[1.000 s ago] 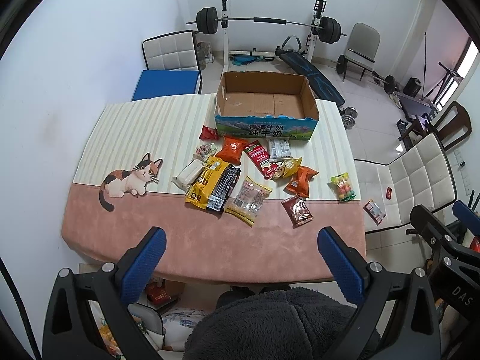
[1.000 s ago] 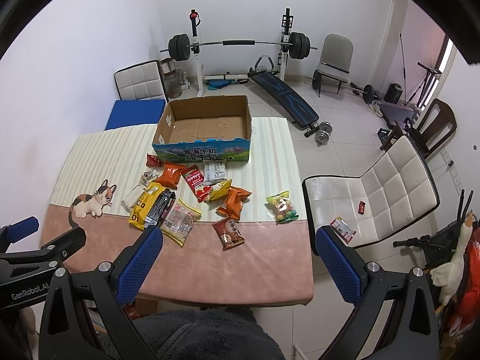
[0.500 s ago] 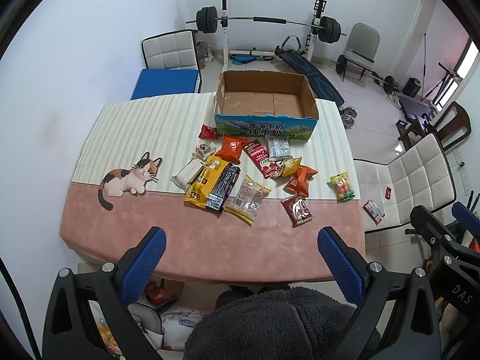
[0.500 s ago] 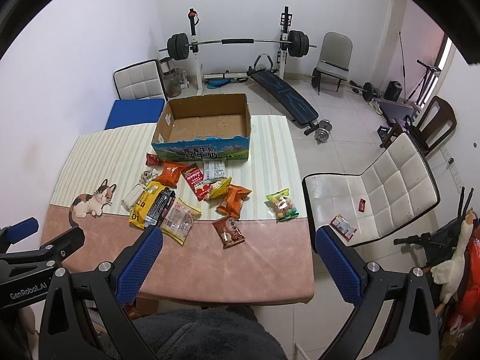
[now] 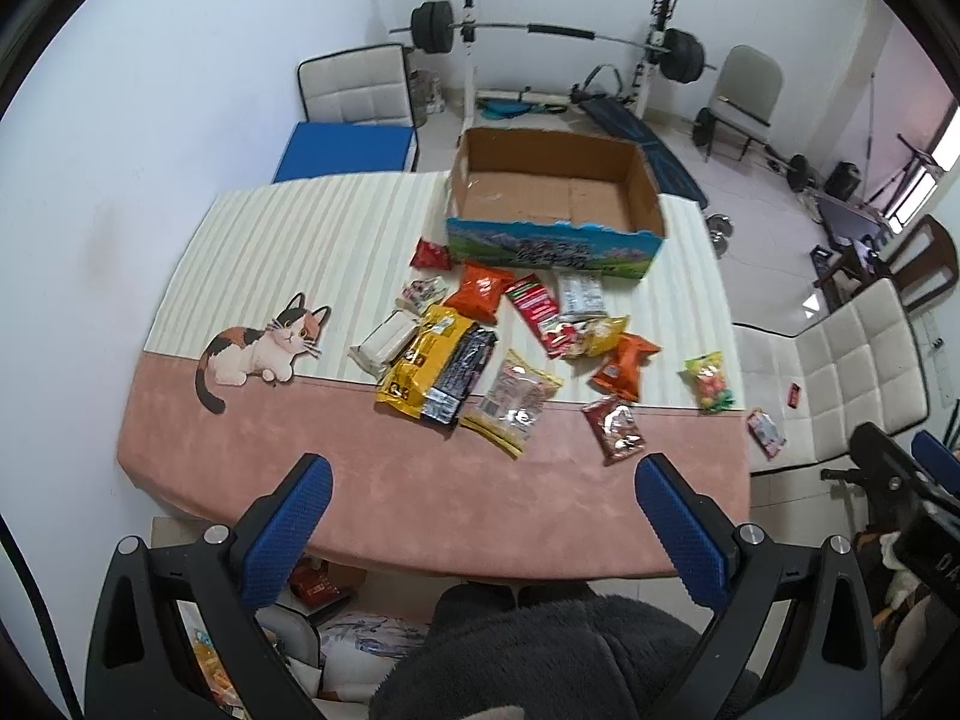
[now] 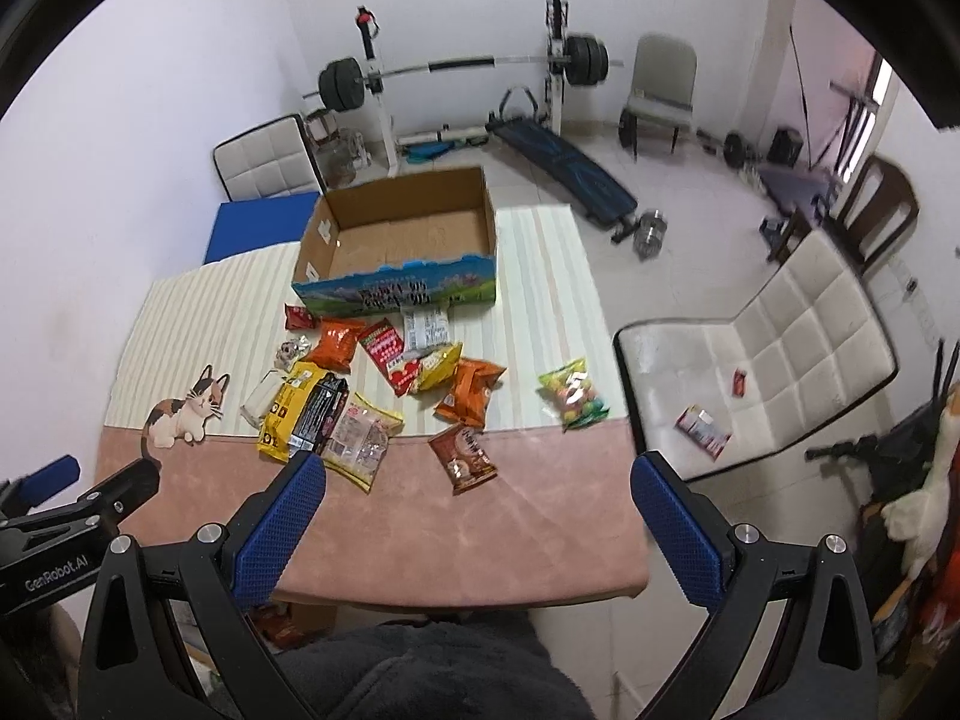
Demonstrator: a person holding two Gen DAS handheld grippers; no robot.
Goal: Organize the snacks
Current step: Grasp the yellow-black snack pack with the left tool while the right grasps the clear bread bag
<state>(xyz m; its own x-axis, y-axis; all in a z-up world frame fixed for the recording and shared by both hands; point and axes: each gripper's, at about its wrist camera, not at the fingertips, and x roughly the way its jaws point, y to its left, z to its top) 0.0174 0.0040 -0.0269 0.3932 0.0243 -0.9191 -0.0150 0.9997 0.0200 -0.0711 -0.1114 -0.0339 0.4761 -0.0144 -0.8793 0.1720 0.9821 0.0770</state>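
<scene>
Several snack packets lie scattered mid-table in front of an empty cardboard box. Among them are a yellow and black bag, an orange bag, a brown packet and a colourful candy bag. My left gripper hangs open above the table's near edge, nothing between its blue pads. My right gripper is open too, high over the near right part of the table, with the brown packet just ahead of it.
The table has a pink and striped cloth with a cat picture. A white chair at the right holds two small packets. Behind stand a barbell rack, a bench and more chairs. A grey fleece sleeve fills the bottom.
Both grippers have moved forward toward the table. The right one has also tilted and swung, so the snacks now sit closer and lower left in its view.
</scene>
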